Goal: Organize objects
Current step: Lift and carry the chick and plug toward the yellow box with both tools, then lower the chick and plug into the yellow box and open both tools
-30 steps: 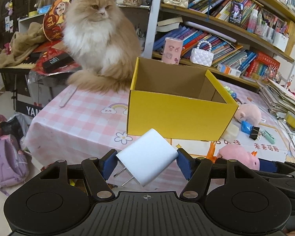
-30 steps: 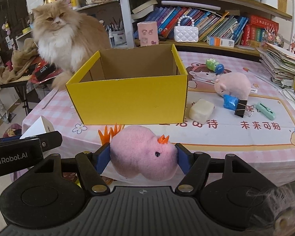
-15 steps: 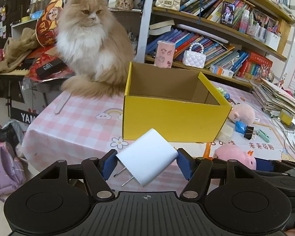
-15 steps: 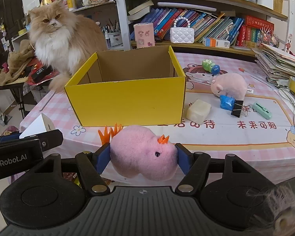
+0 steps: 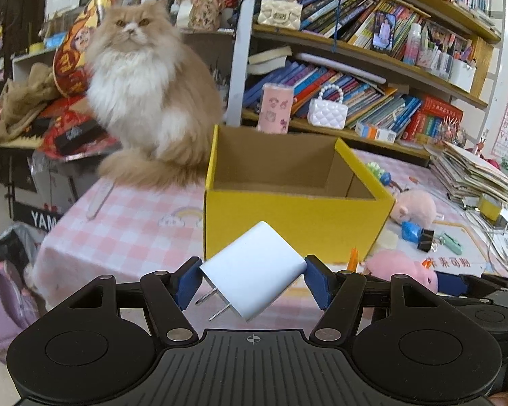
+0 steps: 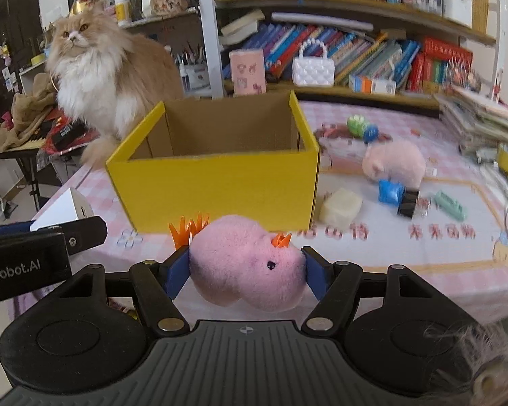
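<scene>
My left gripper (image 5: 252, 282) is shut on a white plug charger (image 5: 252, 275), prongs pointing down-left, held in front of the near wall of the open yellow box (image 5: 294, 223). My right gripper (image 6: 245, 272) is shut on a pink plush chick (image 6: 247, 262) with orange feet, also in front of the yellow box (image 6: 216, 193). The box looks empty as far as I can see inside. In the right wrist view the left gripper (image 6: 40, 237) with the charger (image 6: 64, 209) shows at the left; in the left wrist view the chick (image 5: 401, 267) shows at the right.
A fluffy orange cat (image 5: 145, 101) sits on the table behind the box's left side. On the pink checked tablecloth (image 6: 389, 247) right of the box lie a cream block (image 6: 340, 204), a pink plush pig (image 6: 394, 164), a blue binder clip (image 6: 398, 196), a green clip (image 6: 450, 204) and a green-blue toy (image 6: 362, 128). Bookshelves stand behind.
Both grippers have moved closer to the box and slightly higher, each still holding its object. The cat has raised its head.
</scene>
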`<state>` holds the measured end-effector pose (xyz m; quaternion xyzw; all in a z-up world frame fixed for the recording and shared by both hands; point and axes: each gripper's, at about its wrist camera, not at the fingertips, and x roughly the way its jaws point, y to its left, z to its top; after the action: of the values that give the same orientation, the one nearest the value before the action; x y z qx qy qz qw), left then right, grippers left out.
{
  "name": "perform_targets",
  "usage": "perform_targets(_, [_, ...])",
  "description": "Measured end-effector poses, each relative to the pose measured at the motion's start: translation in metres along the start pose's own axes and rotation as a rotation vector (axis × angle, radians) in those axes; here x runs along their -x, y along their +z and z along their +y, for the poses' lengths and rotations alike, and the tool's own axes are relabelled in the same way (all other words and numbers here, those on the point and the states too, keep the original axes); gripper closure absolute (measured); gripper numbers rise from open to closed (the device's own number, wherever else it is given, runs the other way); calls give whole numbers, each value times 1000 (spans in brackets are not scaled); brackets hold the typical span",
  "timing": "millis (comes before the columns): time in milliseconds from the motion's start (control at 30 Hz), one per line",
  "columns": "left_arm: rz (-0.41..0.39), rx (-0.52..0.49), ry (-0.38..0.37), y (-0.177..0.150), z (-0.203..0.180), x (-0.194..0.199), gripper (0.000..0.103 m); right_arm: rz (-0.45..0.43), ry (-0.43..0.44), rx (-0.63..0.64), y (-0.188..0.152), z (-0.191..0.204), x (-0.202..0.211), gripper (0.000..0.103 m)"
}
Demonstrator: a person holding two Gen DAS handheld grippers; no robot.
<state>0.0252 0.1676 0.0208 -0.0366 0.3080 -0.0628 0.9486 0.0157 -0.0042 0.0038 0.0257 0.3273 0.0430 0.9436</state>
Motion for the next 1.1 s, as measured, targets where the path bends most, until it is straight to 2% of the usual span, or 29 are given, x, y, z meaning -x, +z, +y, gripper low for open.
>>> perform_targets(233, [-86, -24, 4, 47, -5, -20, 38, -192, -13, 83, 51, -3, -12, 36])
perform_targets(400, [-117, -15, 10, 83, -5, -52, 38, -230, -11, 136, 88, -4, -47, 36])
perform_targets(533, [-84, -6, 25, 99, -5, -90, 38, -186, 3, 193, 105, -2, -91, 36])
perform_targets(833, [45, -21, 73, 110, -10, -167, 37, 10, 80, 346, 129, -1, -188, 35])
perform_targets(1100, [120, -39, 98, 109, -15, -201, 37, 105, 125, 440, 141, -3, -221, 35])
